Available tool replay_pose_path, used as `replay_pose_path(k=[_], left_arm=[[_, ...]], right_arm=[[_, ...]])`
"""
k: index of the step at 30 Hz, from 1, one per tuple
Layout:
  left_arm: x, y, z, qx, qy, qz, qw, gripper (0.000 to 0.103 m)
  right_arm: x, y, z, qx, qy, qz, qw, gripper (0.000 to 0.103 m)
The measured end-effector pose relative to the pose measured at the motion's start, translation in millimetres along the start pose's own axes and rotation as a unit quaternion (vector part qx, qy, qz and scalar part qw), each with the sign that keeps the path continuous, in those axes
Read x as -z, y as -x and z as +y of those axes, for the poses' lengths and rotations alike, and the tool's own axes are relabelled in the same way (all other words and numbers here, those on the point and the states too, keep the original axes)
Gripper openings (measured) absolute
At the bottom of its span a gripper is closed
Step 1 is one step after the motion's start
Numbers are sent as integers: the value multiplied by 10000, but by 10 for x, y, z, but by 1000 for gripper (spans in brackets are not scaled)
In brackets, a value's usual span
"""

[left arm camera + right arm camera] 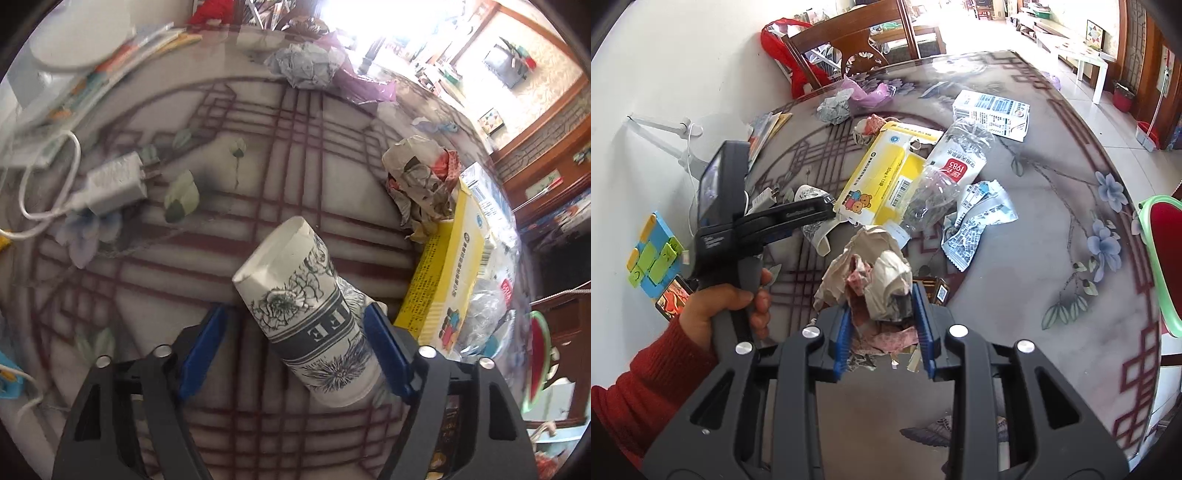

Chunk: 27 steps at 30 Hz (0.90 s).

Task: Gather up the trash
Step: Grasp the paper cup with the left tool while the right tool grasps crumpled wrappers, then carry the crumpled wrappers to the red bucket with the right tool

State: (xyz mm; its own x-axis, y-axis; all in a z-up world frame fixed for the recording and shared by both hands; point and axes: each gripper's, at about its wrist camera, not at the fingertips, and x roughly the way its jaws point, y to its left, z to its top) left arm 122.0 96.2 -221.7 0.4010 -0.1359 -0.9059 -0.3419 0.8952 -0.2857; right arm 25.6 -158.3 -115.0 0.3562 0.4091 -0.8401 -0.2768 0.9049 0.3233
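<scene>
A white paper cup [306, 306] with black flower print lies on its side on the patterned glass table [258, 155]. My left gripper [295, 314] straddles it; the right pad touches the cup, the left pad stands apart, so it is open. From the right wrist view the left gripper [827, 206] is held by a hand in a red sleeve [646, 376]. My right gripper [882, 306] is shut on a crumpled paper ball [875, 269], held just above the table.
A yellow box [882, 177] lies right of the cup, with a crushed plastic bottle [942, 184], white wrappers [979, 218] and a white carton [993, 110] beyond. Another paper wad [421, 173] and a grey wad [303, 66] lie farther off. A charger [118, 181] sits left.
</scene>
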Motion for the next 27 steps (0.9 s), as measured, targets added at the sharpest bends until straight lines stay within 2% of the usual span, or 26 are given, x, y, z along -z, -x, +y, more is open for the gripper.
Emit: replay_pose_path(k=[1, 2, 3, 4, 7, 18, 27], left_arm=[[-4, 0, 16, 105, 70, -12, 9999, 54], [-12, 12, 1, 187, 75, 22, 9998, 51], [-13, 24, -13, 141, 35, 19, 9999, 43], [-9, 52, -29, 147, -11, -7, 9999, 42], [25, 180, -41, 221, -46, -136, 9997, 41], [213, 950, -211, -22, -660, -796, 9946, 41], [334, 1301, -530, 231, -1124, -1018, 9882, 41]], right_arm=[[24, 29, -4, 4, -8, -6, 10000, 30], [26, 39, -6, 3, -19, -7, 10000, 30], [30, 50, -15, 1, -38, -11, 10000, 30], [32, 66, -25, -7, -60, -22, 10000, 30], [32, 107, -45, -22, -89, -71, 9999, 30], [21, 360, -117, 44, -153, -377, 9992, 30], [65, 499, -215, 102, -291, -516, 9982, 30]])
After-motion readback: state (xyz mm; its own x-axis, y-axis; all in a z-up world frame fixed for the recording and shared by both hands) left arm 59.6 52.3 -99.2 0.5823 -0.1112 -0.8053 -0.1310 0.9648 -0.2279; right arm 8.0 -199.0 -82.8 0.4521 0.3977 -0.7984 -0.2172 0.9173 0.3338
